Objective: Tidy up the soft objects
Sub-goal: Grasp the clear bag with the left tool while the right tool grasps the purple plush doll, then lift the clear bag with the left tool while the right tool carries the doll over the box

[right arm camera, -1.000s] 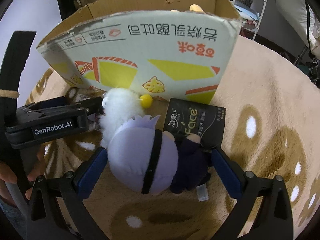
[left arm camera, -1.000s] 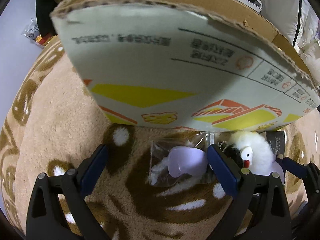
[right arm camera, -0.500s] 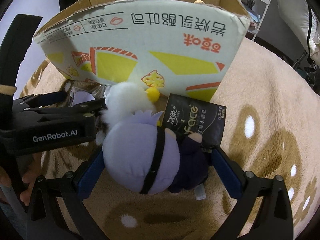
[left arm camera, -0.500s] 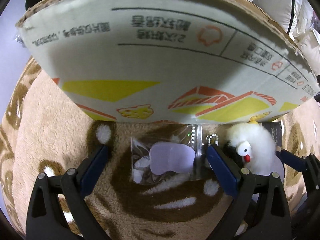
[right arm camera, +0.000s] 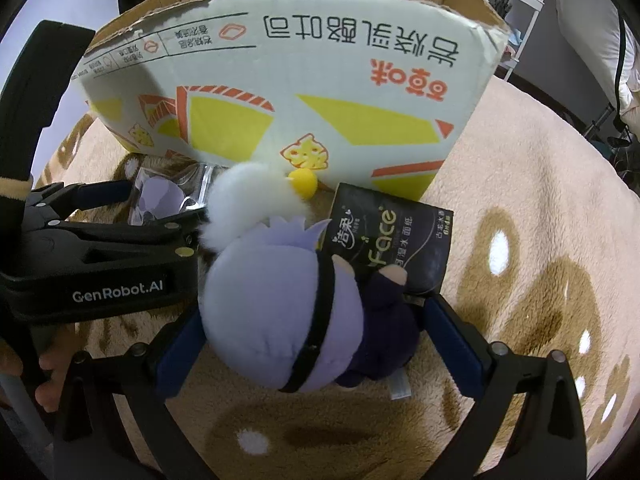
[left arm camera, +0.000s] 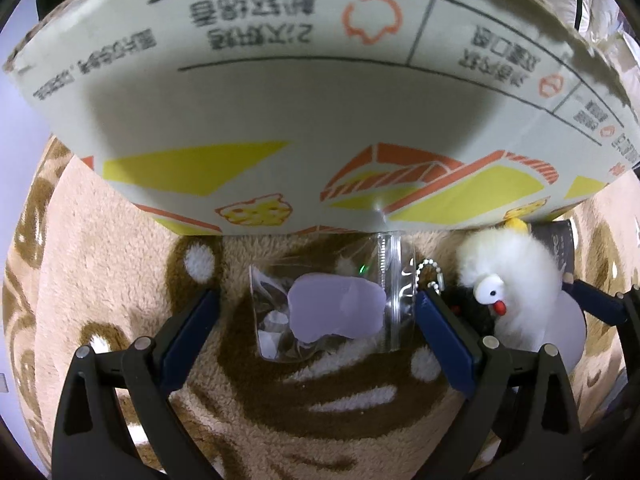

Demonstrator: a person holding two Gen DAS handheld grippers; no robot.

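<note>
A clear plastic bag with a lilac piece inside [left arm camera: 332,312] lies on the plush blanket between the fingers of my open left gripper [left arm camera: 316,328]; it also shows in the right wrist view [right arm camera: 160,200]. A white fluffy chick toy [left arm camera: 508,280] lies just right of the left gripper's right finger. A lilac-haired plush doll in dark clothes [right arm camera: 288,312] lies between the fingers of my open right gripper [right arm camera: 312,344]. The chick [right arm camera: 252,196] touches the doll's head. A black tissue pack [right arm camera: 392,240] lies under the doll's hand.
A large cardboard box [right arm camera: 280,80] with yellow and orange print stands right behind the objects, its flap overhanging in the left wrist view [left arm camera: 300,120]. The left gripper body [right arm camera: 100,264] is close beside the doll. The tan and brown blanket [right arm camera: 540,240] spreads to the right.
Both grippers have moved forward toward the box. The bag now sits centred between the left fingers, and the doll sits deeper between the right fingers. Both stay open.
</note>
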